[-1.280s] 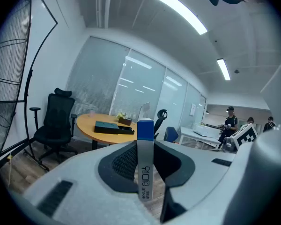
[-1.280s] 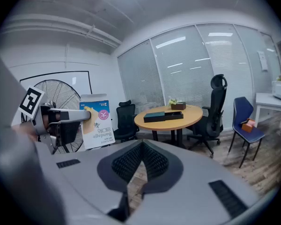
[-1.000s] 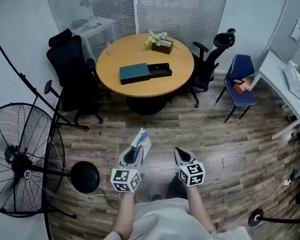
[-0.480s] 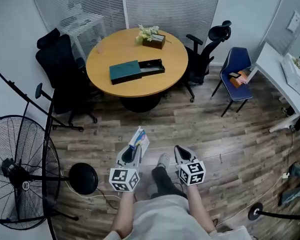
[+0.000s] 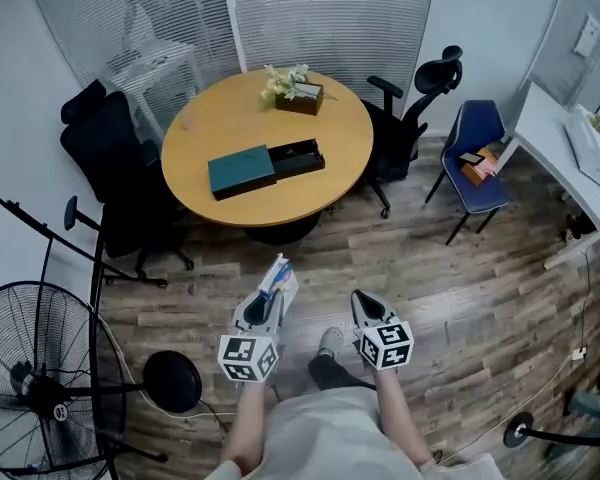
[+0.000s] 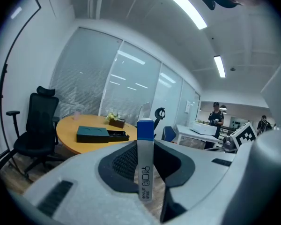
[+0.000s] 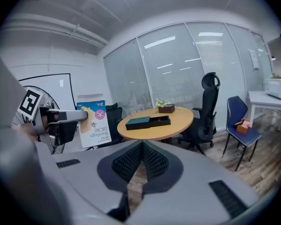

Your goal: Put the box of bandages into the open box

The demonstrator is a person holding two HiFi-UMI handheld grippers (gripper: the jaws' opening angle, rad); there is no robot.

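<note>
Bandage box (image 5: 281, 279) pinched upright between the jaws of left gripper (image 5: 267, 310), thin edge toward that gripper's camera, blue band on top. Held in the air over wood floor (image 5: 460, 298), well apart from the table. Right gripper (image 5: 370, 313) near it on the right, jaws pressed together, nothing between them. Open box (image 5: 296, 157) lies on round wooden table (image 5: 230, 118) ahead, black tray slid partway out of teal sleeve (image 5: 241, 171). Flower arrangement (image 5: 292, 83) at table's far edge. Black office chair (image 5: 110, 158) left of table, another (image 5: 420, 108) right of it. Blue chair (image 5: 477, 143) further right. Standing fan (image 5: 40, 398) lower left.
</note>
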